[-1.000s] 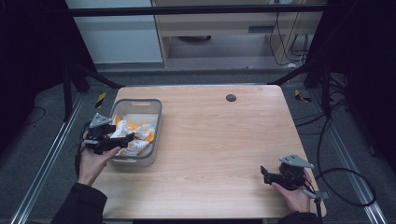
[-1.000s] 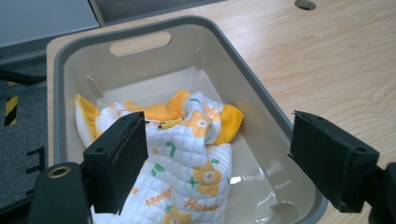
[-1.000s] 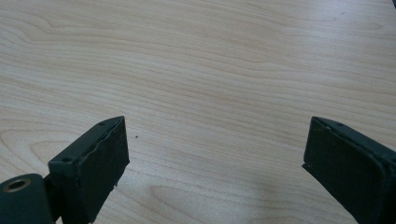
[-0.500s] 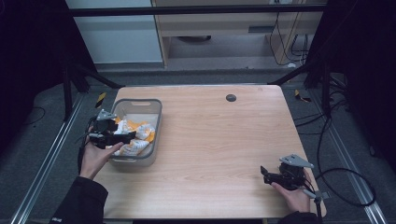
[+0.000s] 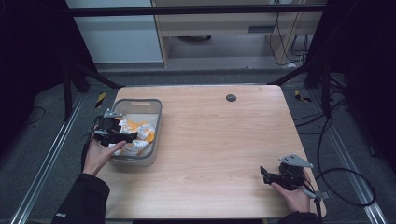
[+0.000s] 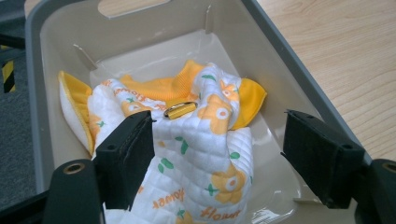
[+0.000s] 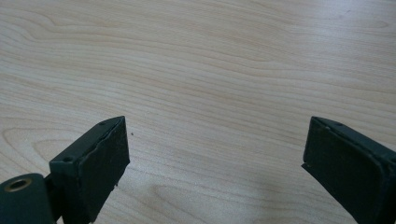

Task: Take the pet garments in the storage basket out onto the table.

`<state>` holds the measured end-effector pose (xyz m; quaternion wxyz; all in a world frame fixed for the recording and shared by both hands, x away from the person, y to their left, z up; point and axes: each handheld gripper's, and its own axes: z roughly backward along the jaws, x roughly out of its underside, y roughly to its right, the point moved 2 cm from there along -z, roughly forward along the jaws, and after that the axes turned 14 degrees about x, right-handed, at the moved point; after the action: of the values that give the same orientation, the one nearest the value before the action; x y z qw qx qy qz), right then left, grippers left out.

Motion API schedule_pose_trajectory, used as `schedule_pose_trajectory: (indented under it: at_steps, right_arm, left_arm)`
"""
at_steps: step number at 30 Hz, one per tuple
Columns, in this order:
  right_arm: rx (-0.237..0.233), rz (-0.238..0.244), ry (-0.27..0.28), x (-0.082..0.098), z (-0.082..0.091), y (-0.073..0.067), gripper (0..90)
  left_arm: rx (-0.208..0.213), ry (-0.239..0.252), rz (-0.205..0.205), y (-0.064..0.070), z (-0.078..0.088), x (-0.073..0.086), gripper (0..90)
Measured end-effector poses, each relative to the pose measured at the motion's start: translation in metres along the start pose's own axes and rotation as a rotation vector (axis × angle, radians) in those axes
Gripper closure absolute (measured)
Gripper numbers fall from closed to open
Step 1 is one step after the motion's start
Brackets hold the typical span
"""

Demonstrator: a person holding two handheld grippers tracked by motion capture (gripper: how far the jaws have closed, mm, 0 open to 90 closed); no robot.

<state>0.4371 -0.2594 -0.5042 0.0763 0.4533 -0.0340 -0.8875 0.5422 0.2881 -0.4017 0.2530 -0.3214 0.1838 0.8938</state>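
Nearest the person, the right gripper [image 5: 268,175] is held low over the bench [image 5: 219,140] by its near right corner, jaws spread wide with nothing but bare wood seen between them in the right gripper view. Loads of open room is left there: the whole middle and right of the bench is plain wood, right up to the far edge, where a small dark round spot [image 5: 230,97] is set.

Over on the left, the left gripper [image 6: 219,140] is held above the near end of a grey bin [image 5: 157,122], which is parked close to the bench's left edge. Its jaws have just been closing a little but are still wide apart, and the cloth [image 6: 201,154] is seen between them without being pinched; one pad [image 6: 127,156] looks just beside the fabric.

Inside the bin, the cloth is bunched up: white quilted stuff with orange flowers and a yellow backing. A small gold clip-like thing [image 6: 180,110] is lying on top of it. The far end of the bin floor is left bare.
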Motion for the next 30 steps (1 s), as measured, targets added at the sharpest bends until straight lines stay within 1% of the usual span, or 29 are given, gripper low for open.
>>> schedule_pose_trajectory:
  at_steps: [8, 11, 19, 22, 28, 30]
  right_arm:
    - [0.004, 0.008, 0.000, 0.000, -0.001, 0.000, 7.3]
    - [0.002, 0.008, -0.001, 0.000, -0.001, 0.000, 7.3]
    - [-0.002, 0.012, -0.006, 0.000, -0.001, -0.001, 7.8]
    - [-0.004, 0.013, -0.009, 0.001, -0.001, -0.001, 7.9]
    - [-0.005, 0.012, -0.013, 0.001, -0.001, -0.001, 8.0]
    - [-0.003, 0.022, -0.008, 0.001, -0.002, -0.001, 8.1]
  left_arm:
    - [-0.004, -0.044, 0.005, -0.003, -0.011, 0.001, 25.9]
    - [-0.004, -0.052, 0.009, -0.002, -0.014, 0.001, 27.1]
    - [-0.020, -0.085, 0.004, -0.005, -0.020, 0.003, 34.6]
    - [-0.017, -0.095, 0.016, -0.007, -0.022, 0.004, 37.7]
    - [-0.028, -0.132, 0.022, -0.010, -0.027, 0.008, 44.6]
    - [-0.027, -0.142, 0.031, -0.011, -0.028, 0.008, 47.3]
